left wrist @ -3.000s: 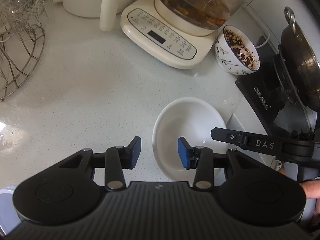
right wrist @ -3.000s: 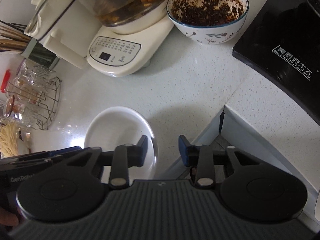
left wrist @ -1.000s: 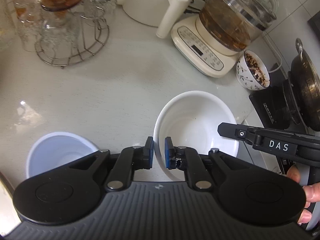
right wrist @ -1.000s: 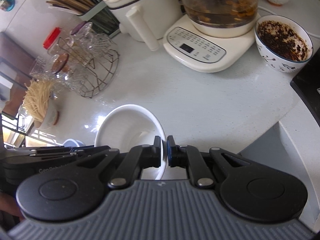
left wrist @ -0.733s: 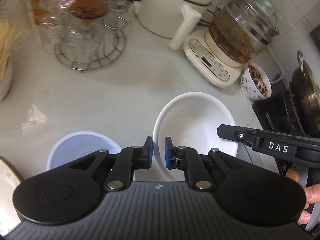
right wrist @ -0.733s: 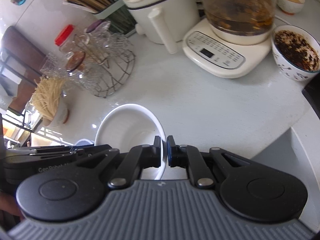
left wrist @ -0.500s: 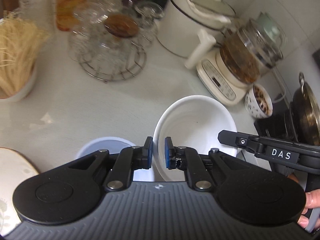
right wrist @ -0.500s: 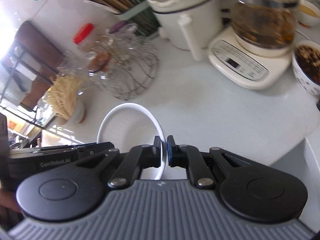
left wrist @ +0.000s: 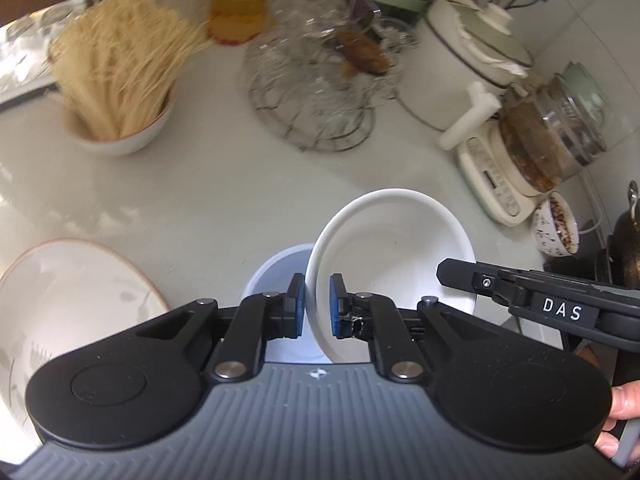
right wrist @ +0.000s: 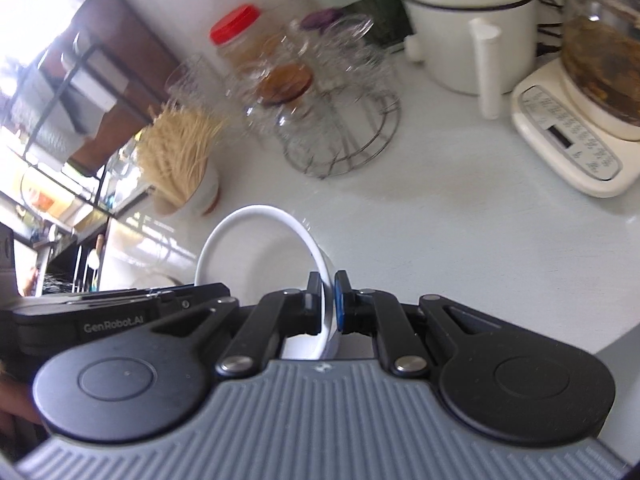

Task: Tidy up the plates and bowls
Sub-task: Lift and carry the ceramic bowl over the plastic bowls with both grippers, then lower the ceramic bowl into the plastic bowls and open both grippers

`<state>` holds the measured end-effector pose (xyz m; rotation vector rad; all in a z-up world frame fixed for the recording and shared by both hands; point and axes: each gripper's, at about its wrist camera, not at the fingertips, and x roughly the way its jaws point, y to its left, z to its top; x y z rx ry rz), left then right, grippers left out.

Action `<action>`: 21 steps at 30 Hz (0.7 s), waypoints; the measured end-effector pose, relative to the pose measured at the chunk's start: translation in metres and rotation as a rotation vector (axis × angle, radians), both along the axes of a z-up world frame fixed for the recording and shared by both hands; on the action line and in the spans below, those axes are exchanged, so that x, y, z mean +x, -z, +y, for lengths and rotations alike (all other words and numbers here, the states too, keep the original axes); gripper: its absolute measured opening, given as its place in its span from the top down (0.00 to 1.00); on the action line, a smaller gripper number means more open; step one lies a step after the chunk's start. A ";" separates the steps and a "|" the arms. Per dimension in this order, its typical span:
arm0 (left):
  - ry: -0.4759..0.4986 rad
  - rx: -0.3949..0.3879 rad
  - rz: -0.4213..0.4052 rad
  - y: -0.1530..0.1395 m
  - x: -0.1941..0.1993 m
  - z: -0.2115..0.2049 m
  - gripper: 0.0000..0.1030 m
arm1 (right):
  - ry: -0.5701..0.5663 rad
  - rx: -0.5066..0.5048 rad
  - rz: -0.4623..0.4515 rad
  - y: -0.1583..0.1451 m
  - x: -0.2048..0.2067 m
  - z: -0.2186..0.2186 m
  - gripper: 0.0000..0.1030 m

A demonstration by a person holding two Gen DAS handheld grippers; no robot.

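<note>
A plain white bowl (left wrist: 392,248) is held in the air between both grippers. My left gripper (left wrist: 317,312) is shut on its left rim. My right gripper (right wrist: 327,304) is shut on its right rim; the bowl (right wrist: 256,248) shows to its left in the right wrist view. A pale blue bowl (left wrist: 276,280) sits on the counter right below and left of the white bowl, partly hidden by it. A large white plate with a leaf pattern (left wrist: 72,300) lies at the lower left.
A bowl of dry noodles (left wrist: 116,80) stands at the back left. A wire rack of glasses (left wrist: 316,88) is behind the middle. A white pot (left wrist: 472,64), a glass kettle on its base (left wrist: 540,148), a patterned bowl (left wrist: 556,232) and a wok (left wrist: 624,248) line the right.
Both grippers have carried the white bowl to the left, over the pale blue bowl. The plate and noodle bowl have come into view.
</note>
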<state>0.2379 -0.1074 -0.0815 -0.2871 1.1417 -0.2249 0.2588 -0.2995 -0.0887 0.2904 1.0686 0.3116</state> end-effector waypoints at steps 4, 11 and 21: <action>-0.022 0.016 0.011 0.006 -0.005 0.010 0.88 | -0.034 -0.015 0.018 0.008 0.001 0.014 0.91; -0.028 0.037 0.050 0.021 -0.006 0.021 0.88 | -0.067 -0.006 0.044 0.020 0.005 0.028 0.91; 0.000 0.051 0.084 0.032 -0.005 0.021 0.87 | -0.075 -0.033 0.085 0.032 0.007 0.034 0.89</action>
